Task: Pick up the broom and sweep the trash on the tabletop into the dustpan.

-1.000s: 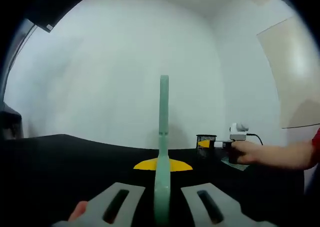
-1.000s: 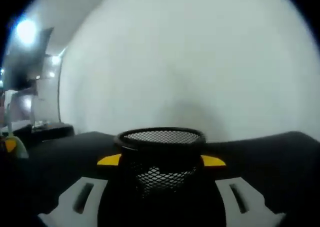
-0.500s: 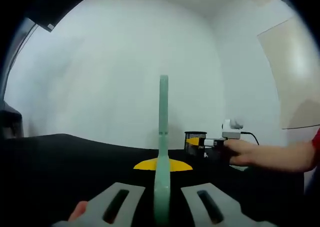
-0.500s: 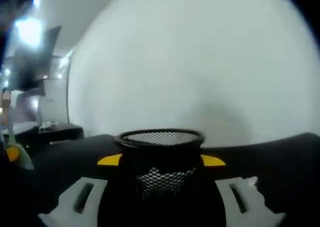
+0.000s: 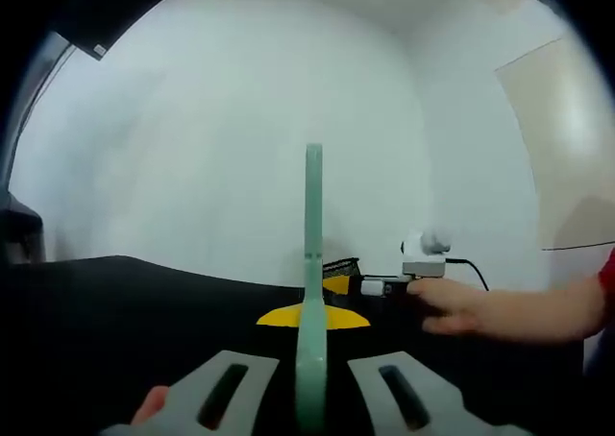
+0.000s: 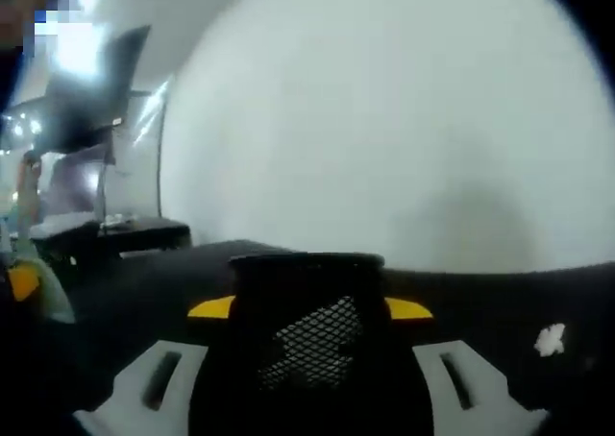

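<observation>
The mesh cup has tipped in right tongs; left tongs pinch green handle over black tabletop.

Right gripper rises from the bottom of the right gripper view, its two pale jaws with yellow tips closed against the sides of a black mesh cup. Cup sits between the jaws, rim tipped away toward the white wall. Black desk runs across behind it. Small white scrap lies on the desk, right of the cup, well apart. Far left: blurred dark furniture, bright ceiling light, and a yellow-and-green edge, too blurred to identify.
</observation>
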Available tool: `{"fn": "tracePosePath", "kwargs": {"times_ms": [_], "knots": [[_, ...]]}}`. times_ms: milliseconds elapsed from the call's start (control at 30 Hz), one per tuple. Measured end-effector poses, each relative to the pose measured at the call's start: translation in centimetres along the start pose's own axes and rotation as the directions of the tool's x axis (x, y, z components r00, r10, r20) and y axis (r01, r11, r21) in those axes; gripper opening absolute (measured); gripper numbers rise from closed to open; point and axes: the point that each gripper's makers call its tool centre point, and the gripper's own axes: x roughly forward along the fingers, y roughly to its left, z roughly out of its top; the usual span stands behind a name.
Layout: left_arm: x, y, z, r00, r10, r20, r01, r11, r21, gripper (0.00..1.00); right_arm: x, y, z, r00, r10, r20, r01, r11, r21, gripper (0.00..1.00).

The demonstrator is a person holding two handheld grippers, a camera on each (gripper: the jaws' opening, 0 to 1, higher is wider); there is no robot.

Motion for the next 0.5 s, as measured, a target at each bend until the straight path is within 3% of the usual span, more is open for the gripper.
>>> {"fn": "tracePosePath", "kwargs": {"times_ms": [200,300,500], "knots": [[0.1,-0.2,0.0,1.0,-0.003,-0.001,0.003,1.0,0.002,0.01,-1.6,0.4,-1.2,0.999,0.003,-0.054,-0.002,1.0,0.022,0.58],[0.1,-0.2,0.0,1.0,0.0,0.0,0.0,1.0,0.001,0.01,-1.6,0.8,-1.4,0.998,-0.002,-0.069,0.002,1.0,-0.005,0.58],[0.1,-0.1,0.1,1.0,0.003,0.0,-0.003,1.0,0.004,0.01,-1.2,1.8,-1.4,0.997,-0.008,-0.077,0.009,1.0,0.017,0.58]]}}
